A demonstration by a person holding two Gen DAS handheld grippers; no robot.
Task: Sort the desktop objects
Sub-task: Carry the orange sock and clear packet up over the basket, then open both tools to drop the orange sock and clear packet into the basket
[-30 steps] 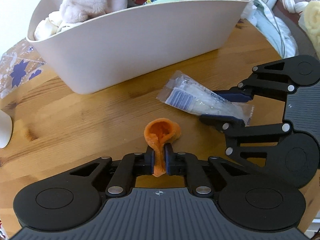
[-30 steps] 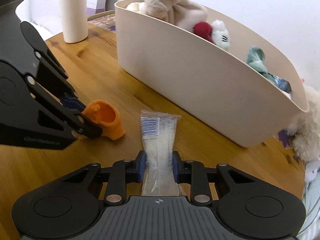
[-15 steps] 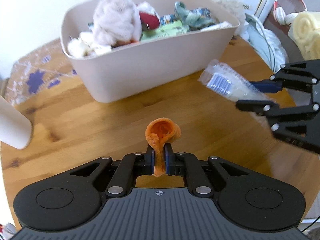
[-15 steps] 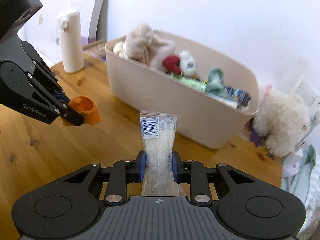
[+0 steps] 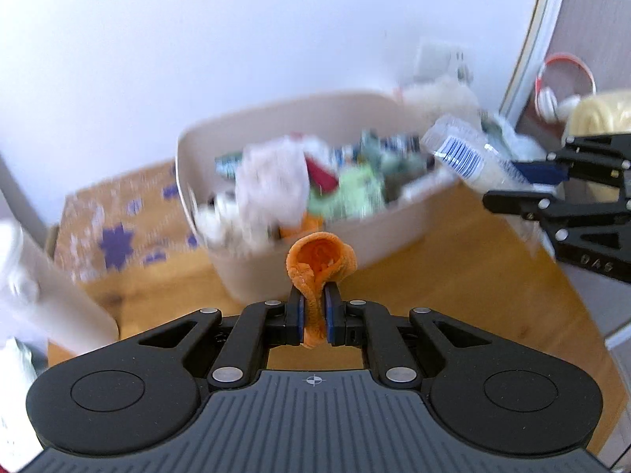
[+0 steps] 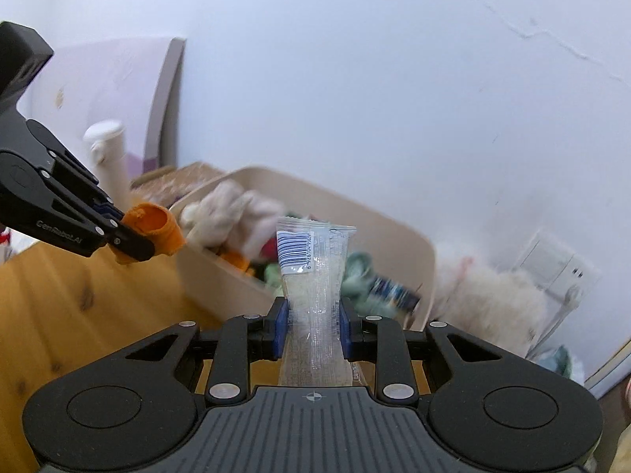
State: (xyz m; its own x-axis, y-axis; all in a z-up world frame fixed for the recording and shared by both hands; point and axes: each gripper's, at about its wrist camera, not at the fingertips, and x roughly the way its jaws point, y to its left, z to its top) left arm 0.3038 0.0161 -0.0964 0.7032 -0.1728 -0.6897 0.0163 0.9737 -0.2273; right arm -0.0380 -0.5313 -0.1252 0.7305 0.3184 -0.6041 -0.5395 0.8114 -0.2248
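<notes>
My left gripper [image 5: 314, 315] is shut on an orange cloth piece [image 5: 320, 263] and holds it in the air just in front of the beige bin [image 5: 299, 264]. My right gripper [image 6: 312, 325] is shut on a clear plastic packet with a barcode [image 6: 313, 272], raised near the bin's right end. The packet also shows in the left wrist view [image 5: 467, 155], above the bin's right rim. The left gripper with the cloth [image 6: 152, 224] shows in the right wrist view at the bin's left end. The bin [image 6: 221, 276] holds plush toys and several small items.
The bin stands on a round wooden table [image 5: 453, 287]. A white bottle [image 6: 108, 157] stands at the table's left. A patterned box [image 5: 118, 220] lies behind it. A white plush toy [image 6: 489, 299] and a wall socket are beyond the bin's right end. Headphones [image 5: 560, 82] hang at the far right.
Both grippers have lifted their objects off the table and risen towards the bin. The views now look down into the bin from higher up, with motion blur.
</notes>
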